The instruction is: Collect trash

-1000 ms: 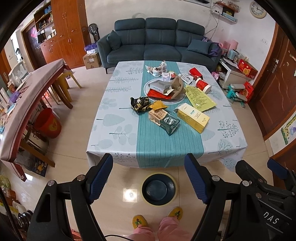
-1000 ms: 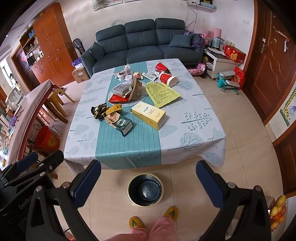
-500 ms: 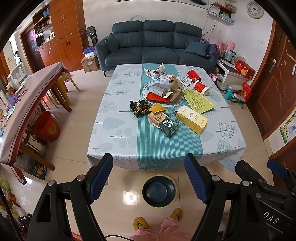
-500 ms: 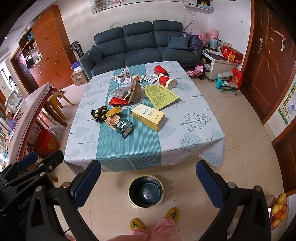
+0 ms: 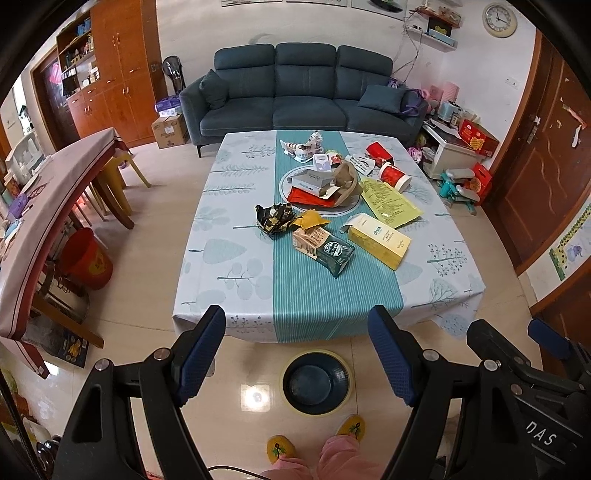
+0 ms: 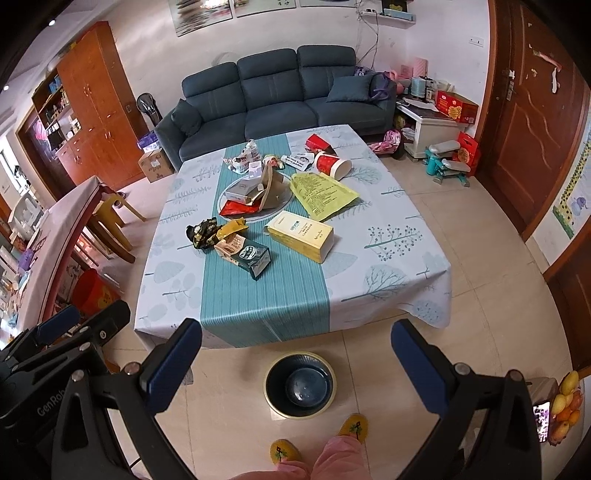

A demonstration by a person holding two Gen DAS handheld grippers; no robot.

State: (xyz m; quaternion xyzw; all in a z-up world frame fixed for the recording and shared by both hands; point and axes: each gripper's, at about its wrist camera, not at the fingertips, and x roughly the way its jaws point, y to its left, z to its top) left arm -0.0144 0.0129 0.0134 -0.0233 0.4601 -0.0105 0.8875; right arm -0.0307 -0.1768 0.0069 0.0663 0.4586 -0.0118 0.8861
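Trash [image 5: 325,221] lies on the table [image 5: 229,258], beyond both hand-held grippers.

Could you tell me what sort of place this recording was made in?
Most likely a home living room: a dark blue sofa stands against the wall, a cloth-covered table holds litter, and wooden cabinets line one side.

Ahead stands a cloth-covered table [image 5: 229,236] on a glossy beige tile floor [image 5: 147,229], a dark blue sofa [image 5: 295,92] behind it against a white wall [image 5: 192,33], orange wooden cabinets [image 5: 114,70] at far left, and a brown door [image 5: 546,173] at right.
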